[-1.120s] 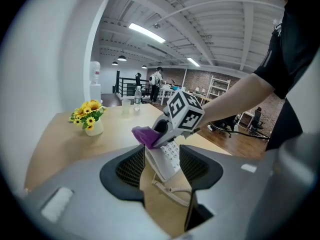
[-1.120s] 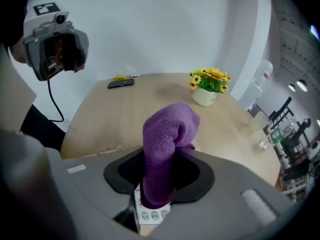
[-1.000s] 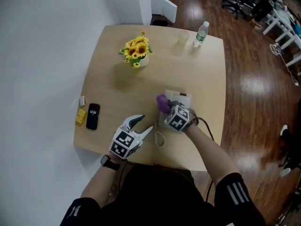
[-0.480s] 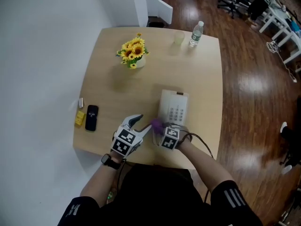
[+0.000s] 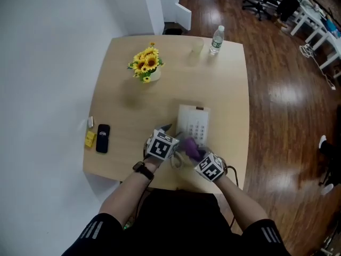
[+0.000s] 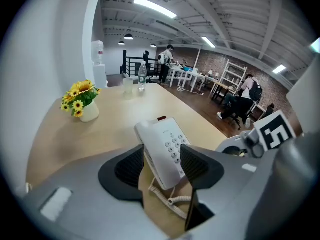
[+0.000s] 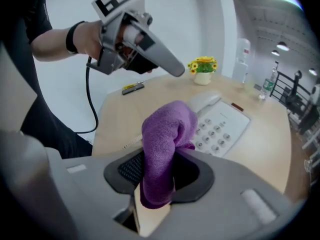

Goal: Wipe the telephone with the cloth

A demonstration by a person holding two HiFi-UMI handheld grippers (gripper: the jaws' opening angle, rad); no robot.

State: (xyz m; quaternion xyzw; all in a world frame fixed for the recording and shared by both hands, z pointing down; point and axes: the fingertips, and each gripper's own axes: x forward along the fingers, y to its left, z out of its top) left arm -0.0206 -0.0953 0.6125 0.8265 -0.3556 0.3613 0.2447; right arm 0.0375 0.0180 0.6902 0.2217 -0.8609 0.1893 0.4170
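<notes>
Counter [image 5: 226,89]: a pale wooden top with rounded corners, on a dark wood floor.
Telephone [image 5: 193,124]: a white desk set with a keypad. It lies flat, right of the middle and close to the near edge, with its handset along its left side.
Left gripper [image 6: 161,164]: it points down at the near left part of the telephone. Its jaws stand a little apart and have just been opening. The set's near end shows in the gap between the pads, but I judge nothing is clamped; whether a pad brushes it I cannot tell.
Right gripper [image 7: 160,171]: it sits at the near edge, just beside the left gripper, and its jaws are clamped on the cloth.
Sunflowers [image 5: 145,65]: a bunch in a white pot, toward the far left corner and well apart from the work.
Cloth [image 7: 162,144]: a purple towel bunched into a wad that stands up out of the jaws, over the telephone's near end.
Water bottle [image 5: 216,39]: it stands upright at the far edge, with a clear cup [image 5: 197,46] just beside it.
Smartphone [image 5: 103,138]: it lies at the left edge, beside a small yellow item [image 5: 90,138].
Coiled cord [image 6: 170,199]: it trails from the telephone's near end toward the near edge.
Step in hand: likely a wiping pass starting at the set's near end, with the left gripper coming in to steady it.
Next move: the set is light and may slide. The left jaws should brace the handset side while the cloth is pressed flat and drawn across the keypad toward the far edge, clear of the cord.
</notes>
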